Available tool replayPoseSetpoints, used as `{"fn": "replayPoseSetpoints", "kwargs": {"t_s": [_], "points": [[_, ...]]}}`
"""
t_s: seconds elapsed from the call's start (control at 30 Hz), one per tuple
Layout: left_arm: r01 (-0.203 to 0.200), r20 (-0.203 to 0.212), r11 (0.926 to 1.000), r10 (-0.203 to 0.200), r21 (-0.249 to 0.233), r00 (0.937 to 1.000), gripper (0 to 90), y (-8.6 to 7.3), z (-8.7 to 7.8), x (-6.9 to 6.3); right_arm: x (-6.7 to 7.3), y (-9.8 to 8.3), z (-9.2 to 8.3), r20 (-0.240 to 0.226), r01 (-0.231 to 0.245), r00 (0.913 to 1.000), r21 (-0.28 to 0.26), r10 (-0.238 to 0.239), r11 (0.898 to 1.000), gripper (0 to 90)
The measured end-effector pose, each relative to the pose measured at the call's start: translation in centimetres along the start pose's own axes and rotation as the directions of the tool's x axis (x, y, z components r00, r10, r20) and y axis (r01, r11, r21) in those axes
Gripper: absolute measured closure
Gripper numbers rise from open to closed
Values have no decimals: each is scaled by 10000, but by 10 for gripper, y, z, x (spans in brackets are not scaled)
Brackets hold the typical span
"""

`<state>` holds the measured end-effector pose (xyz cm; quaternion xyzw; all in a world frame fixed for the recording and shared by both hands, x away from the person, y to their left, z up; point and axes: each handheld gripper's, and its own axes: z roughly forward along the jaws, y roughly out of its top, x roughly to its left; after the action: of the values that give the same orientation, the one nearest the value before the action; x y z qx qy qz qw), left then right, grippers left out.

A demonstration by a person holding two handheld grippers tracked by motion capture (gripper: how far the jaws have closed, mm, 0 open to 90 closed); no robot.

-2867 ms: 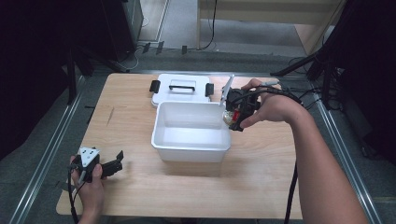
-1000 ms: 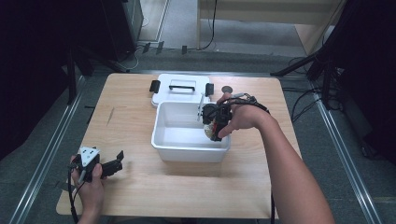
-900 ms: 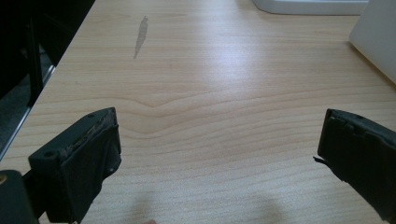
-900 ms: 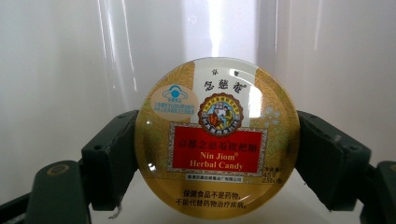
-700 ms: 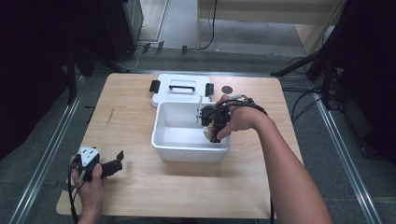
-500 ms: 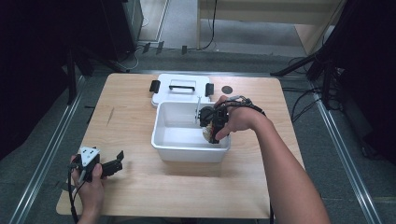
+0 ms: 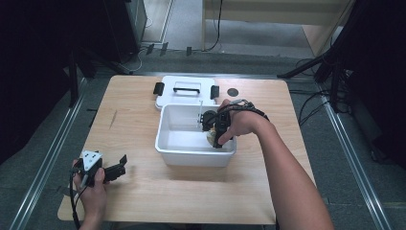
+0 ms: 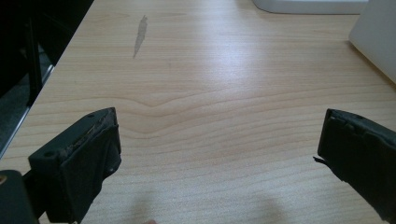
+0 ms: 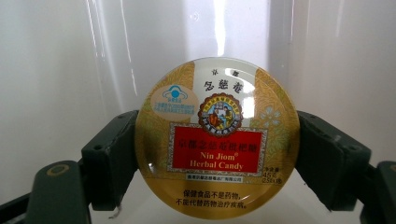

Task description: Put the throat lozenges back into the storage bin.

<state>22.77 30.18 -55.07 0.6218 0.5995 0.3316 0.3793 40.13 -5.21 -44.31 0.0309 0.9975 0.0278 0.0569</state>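
The right tool (image 7: 214, 136) pinched the round candy tin (image 9: 217, 139) by its edges, low inside the white bin (image 7: 167, 143); the step in hand was placement; release likely called for spreading both jaws; the left tool (image 7: 117, 168) rested spread and empty on the table (image 8: 210, 84).

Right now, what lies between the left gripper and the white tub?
Only bare table: in the high view nothing sits between the left gripper and the white tub.

Wooden table (image 7: 143, 124), white lid with black latches (image 7: 186, 91) behind, small dark disc (image 7: 232, 92) beside it
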Motion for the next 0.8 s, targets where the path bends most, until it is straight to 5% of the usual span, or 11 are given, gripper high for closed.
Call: {"fn": "replayPoseSetpoints", "kwargs": {"t_s": [0.8], "points": [[6,25,10000,-6,23,10000,0,0,0,0,-1,7,22,71,-101,9999,632,97,9979,205]]}}
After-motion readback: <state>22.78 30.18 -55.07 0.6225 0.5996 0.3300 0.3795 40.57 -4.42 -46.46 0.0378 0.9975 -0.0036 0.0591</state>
